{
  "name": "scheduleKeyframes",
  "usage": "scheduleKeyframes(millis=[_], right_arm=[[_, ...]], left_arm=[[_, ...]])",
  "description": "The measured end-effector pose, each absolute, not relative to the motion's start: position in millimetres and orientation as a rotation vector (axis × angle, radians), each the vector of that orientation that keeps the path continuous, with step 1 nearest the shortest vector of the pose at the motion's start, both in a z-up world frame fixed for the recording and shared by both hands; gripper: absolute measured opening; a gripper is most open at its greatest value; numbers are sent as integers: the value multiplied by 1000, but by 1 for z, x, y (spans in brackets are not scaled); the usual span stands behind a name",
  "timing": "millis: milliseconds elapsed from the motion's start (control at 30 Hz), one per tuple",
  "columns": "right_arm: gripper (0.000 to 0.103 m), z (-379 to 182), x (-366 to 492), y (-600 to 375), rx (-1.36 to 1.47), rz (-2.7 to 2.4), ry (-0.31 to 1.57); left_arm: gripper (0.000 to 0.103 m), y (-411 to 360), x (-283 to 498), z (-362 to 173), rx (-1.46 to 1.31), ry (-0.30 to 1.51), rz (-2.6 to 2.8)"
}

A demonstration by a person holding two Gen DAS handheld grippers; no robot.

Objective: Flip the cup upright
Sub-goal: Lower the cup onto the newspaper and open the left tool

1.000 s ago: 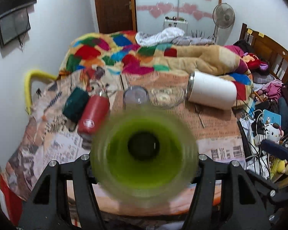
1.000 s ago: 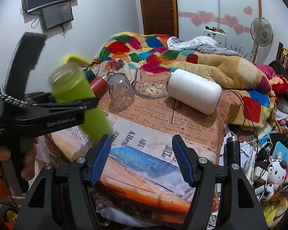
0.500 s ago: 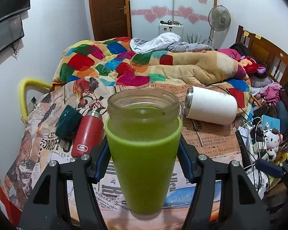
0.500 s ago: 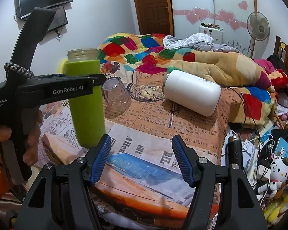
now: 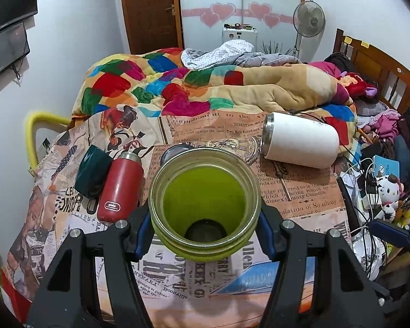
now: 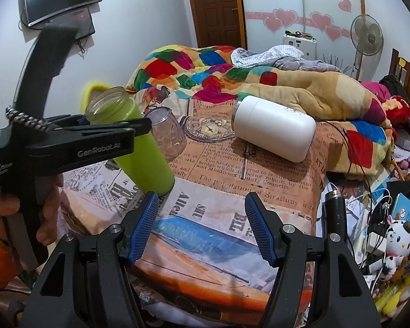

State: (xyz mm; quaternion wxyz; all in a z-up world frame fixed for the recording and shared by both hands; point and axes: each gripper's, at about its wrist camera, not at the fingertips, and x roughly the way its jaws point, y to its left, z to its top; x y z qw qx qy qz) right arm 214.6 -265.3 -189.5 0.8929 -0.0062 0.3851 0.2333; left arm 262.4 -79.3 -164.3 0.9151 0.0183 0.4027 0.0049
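Newsprint-patterned cloth (image 6: 232, 191) covers the bed where I work, with a patchwork quilt (image 5: 155, 87) bunched behind it. On the cloth, a white flask (image 6: 273, 128) lies on its side toward the right, and a red bottle (image 5: 120, 188) lies on the left, touching a dark green cup (image 5: 91, 172) beside it. A clear glass (image 6: 168, 134) stands mouth-down near the middle, just behind the green cup (image 6: 139, 147) I hold.

My left tool (image 5: 205, 235) grips that green cup across its upper body, its blue pads (image 5: 143, 231) pressed to either side. The cup is mouth-up, tilted with its glass rim leaning toward the left wrist camera, its base at the cloth; I cannot tell whether it touches. Seen from above, the inside looks yellow-green with a dark circle at the bottom.

My right tool (image 6: 201, 228) hovers nearby over the cloth, its ribbed blue pads (image 6: 259, 229) spread wide with nothing between them.
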Motion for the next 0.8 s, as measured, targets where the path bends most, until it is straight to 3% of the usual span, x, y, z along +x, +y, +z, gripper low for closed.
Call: scheduleKeyframes(millis=[433, 800], right_arm=[[63, -152, 197, -267, 24, 473, 714], [63, -68, 126, -271, 72, 454, 438]], left_arm=[[62, -69, 212, -107, 42, 711, -67], [66, -40, 98, -28, -12, 470, -113]])
